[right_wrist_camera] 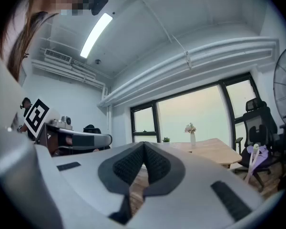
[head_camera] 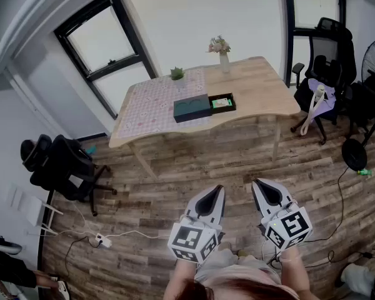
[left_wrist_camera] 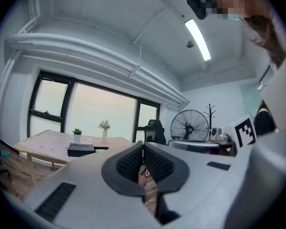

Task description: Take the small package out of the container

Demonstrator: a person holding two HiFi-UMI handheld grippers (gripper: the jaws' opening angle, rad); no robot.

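**A:** Across the room, on the wooden table (head_camera: 262, 80), sits our container (head_camera: 194, 109). The small package (head_camera: 221, 103), green, lies in its open end, to the right in the head view.

**B:** We're well apart from it, though. Our left gripper (head_camera: 216, 191) and right gripper (head_camera: 260, 186) are both closed on nothing and held level.

**A:** Then we walk up first, and part one gripper's jaws before reaching in.

**B:** We'd come down from above and steady the container with the other.
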